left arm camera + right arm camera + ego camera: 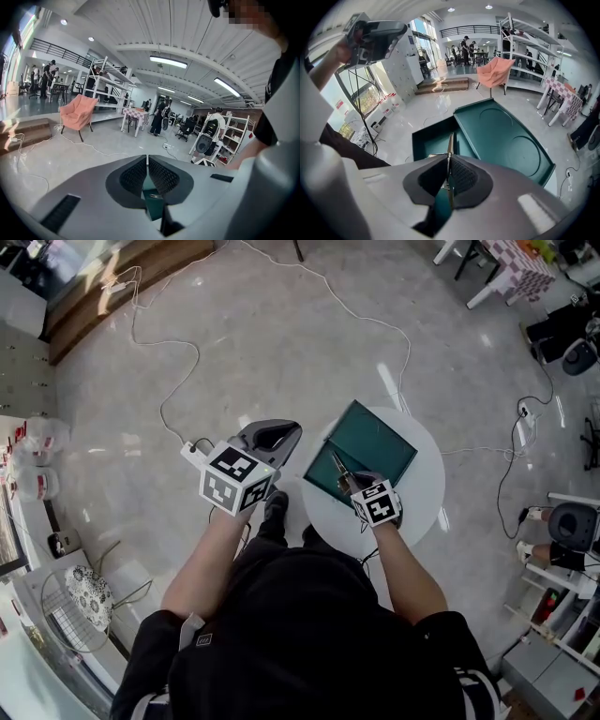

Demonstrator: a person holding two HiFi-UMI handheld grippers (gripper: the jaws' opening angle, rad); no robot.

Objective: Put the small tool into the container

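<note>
One step is in hand: the right gripper [449,161], pinching the small tool [450,139], hangs over the open green container [425,140], which lies toward the left edge of the round table [427,491]. Next, I judge, it must lower between the container walls and release. The left gripper [147,165], pressed together on nothing, hangs beyond that edge and leaves the way free.

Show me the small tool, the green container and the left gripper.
small tool [450,144]: right gripper view, on its thin metal shaft.
green container [431,140]: right gripper view, on its bare inner floor.
left gripper [147,158]: left gripper view, midway between its fingertips.
</note>
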